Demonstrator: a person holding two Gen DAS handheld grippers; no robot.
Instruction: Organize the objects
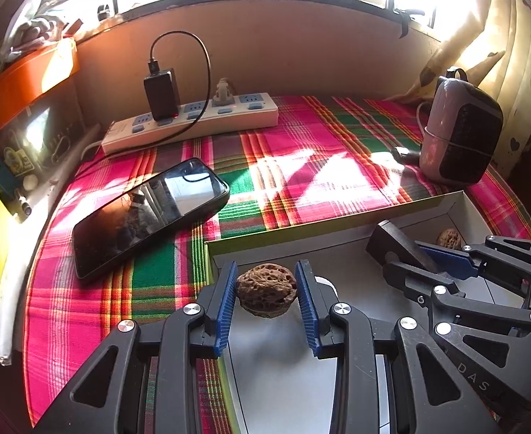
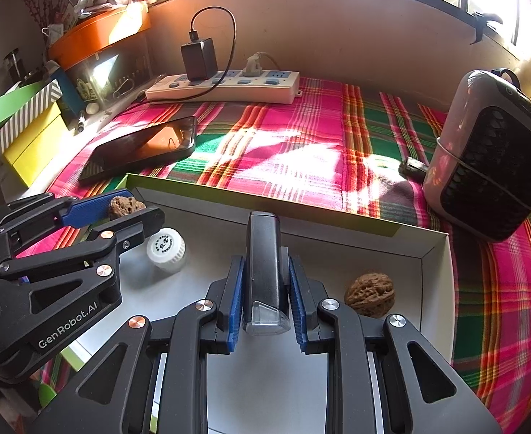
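1. The walnut (image 1: 266, 293) sits between the blue pads of the left gripper (image 1: 266, 302), both pads pressed to its shell. It is held over the near left corner of the shallow white box (image 1: 338, 217); whether it rests on the floor or hangs just above cannot be told.
2. Judged step: placing this walnut in the box. Done well, the gripper would lower until the shell rests flat, then spread its pads evenly so the round nut does not roll, and withdraw straight back.
3. The white bottle cap (image 2: 166, 249) lies on the box floor just beside the left gripper; the release point should stay apart from it.
4. The right gripper (image 2: 265, 302) pinches a dark, bar-shaped object with a clear end (image 2: 263, 271), its far end angled over the middle of the box. The two tools stand close together; a sideways drift by either risks contact.
5. A second walnut (image 2: 369, 297) already lies on the box floor near the right wall, just right of the right gripper.
6. Outside the box, on the plaid cloth (image 1: 301, 166): a phone (image 1: 149, 213) to the left, a power strip (image 1: 193, 119) with a charger at the back, and a small heater-like appliance (image 2: 497, 155) to the right. All are well apart from both tools.
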